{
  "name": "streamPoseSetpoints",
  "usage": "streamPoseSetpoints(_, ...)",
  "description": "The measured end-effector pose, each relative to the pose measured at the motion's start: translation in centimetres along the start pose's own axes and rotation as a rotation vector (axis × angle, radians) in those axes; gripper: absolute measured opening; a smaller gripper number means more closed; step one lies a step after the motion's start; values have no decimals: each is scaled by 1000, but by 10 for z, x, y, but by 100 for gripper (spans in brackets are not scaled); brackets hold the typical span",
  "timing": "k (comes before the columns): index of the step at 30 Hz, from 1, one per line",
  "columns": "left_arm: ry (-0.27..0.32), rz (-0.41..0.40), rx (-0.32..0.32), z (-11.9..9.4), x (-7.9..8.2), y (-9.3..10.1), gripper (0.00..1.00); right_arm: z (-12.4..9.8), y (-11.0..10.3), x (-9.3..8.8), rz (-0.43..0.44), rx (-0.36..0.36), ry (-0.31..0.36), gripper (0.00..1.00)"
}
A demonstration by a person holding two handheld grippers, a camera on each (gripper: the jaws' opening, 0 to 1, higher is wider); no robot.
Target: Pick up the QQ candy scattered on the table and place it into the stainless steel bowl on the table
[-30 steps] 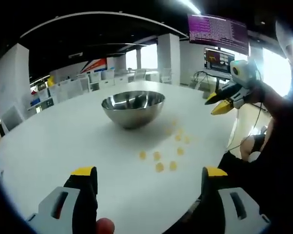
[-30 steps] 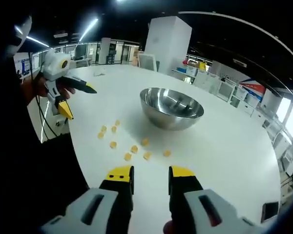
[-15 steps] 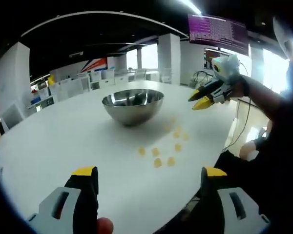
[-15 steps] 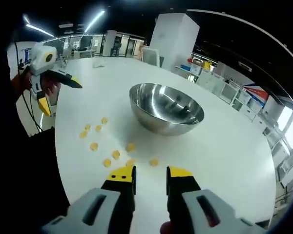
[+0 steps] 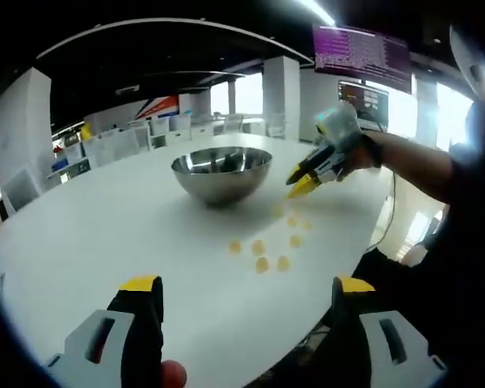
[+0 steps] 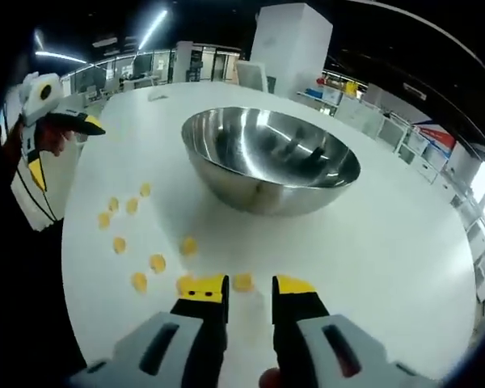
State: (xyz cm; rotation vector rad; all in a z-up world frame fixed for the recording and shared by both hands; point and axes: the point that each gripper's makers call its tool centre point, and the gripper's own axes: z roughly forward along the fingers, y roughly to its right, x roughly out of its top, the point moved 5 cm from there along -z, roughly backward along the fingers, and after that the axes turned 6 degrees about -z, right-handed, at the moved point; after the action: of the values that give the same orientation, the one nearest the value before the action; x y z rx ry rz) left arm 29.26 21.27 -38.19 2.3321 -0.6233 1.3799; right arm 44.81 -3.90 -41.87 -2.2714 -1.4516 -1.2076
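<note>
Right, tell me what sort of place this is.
Probably an open-plan office or lab: a large white table under ceiling strip lights, wall-mounted monitors showing text, and shelving with storage bins along the far wall.

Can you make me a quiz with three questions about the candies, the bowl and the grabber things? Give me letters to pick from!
1. Where do the candies lie?
A. inside the bowl
B. on the white table, beside the bowl
C. on the floor

2. What colour are the tips of the gripper fingers?
A. yellow
B. red
C. green

3. How do the left gripper's fingers stand?
A. shut on a candy
B. shut on the bowl's rim
C. wide apart, holding nothing

Answers:
1. B: the yellow candies are scattered on the table in front of the stainless steel bowl, and none shows in the bowl.
2. A: in both views each finger ends in a yellow tip.
3. C: in the left gripper view the left gripper has a wide gap between its fingers, with bare table behind it. The right gripper hangs low over the nearest candies.
</note>
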Motion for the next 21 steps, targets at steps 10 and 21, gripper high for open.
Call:
streamPoseSetpoints(10, -1, -8, 3, 0, -1, -2, 86, 6, -1, -4, 16, 12, -10, 16)
streamPoseSetpoints(21, -2, -11, 3, 0, -2, -1, 86, 8, -5, -7, 35, 26, -8, 13)
